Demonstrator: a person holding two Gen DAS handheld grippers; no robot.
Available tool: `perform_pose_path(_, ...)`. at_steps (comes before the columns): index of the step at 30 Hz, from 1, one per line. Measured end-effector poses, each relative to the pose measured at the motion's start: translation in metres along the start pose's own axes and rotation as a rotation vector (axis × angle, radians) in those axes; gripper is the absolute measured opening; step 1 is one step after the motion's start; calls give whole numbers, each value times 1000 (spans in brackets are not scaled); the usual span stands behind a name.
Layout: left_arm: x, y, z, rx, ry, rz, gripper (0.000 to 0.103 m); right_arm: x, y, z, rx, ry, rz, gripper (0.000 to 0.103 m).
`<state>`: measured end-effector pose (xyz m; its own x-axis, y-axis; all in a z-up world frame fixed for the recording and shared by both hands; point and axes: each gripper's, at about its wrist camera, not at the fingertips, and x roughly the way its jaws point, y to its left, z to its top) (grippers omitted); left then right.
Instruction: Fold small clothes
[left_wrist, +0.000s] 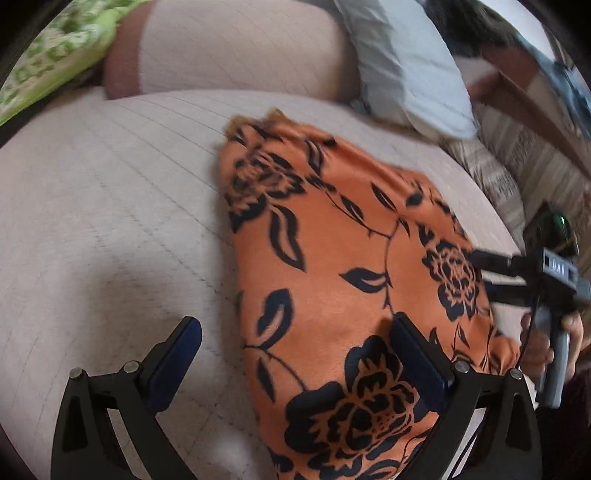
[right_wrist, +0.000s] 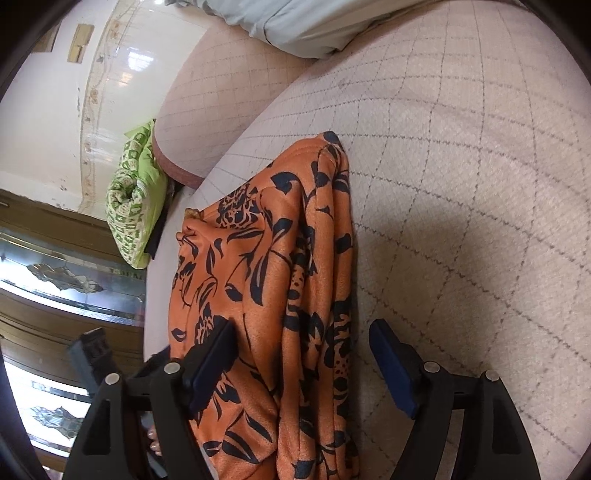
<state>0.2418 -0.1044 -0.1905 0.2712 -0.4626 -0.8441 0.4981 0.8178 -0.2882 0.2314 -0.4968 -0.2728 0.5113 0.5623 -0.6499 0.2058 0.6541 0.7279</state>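
Note:
An orange garment with a black flower print (left_wrist: 332, 258) lies folded in a long strip on the beige quilted sofa seat (left_wrist: 110, 221). My left gripper (left_wrist: 295, 343) is open low over its near end: one finger stands over the bare seat and the other over the cloth, so the garment's left edge lies between them. In the right wrist view the garment (right_wrist: 266, 277) runs away from me. My right gripper (right_wrist: 303, 354) is open astride its near end and its pads do not press the cloth. A hand holds the right gripper (left_wrist: 480, 273) at the garment's right edge.
A pale blue pillow (left_wrist: 406, 66) leans at the back of the seat. A green patterned cushion (right_wrist: 136, 199) sits at the sofa's far end by the backrest (left_wrist: 240, 48). Beyond the seat edge are a wooden cabinet with glass (right_wrist: 66, 280) and striped fabric (left_wrist: 517, 177).

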Motion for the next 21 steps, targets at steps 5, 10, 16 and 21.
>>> perform_pose_path(5, 15, 13, 4, -72, 77, -182, 102, 5, -7, 3, 10, 4, 73, 81)
perform_pose_path(10, 18, 34, 13, -173, 63, -310, 102, 16, 3, -1, -32, -14, 102, 82)
perform_pose_path(16, 23, 29, 19, -166, 75, -240, 70, 26, 22, -10, -77, -22, 67, 75)
perform_pose_path(21, 17, 36, 18, -202, 56, -237, 50, 30, 40, -17, -107, -33, 22, 53)
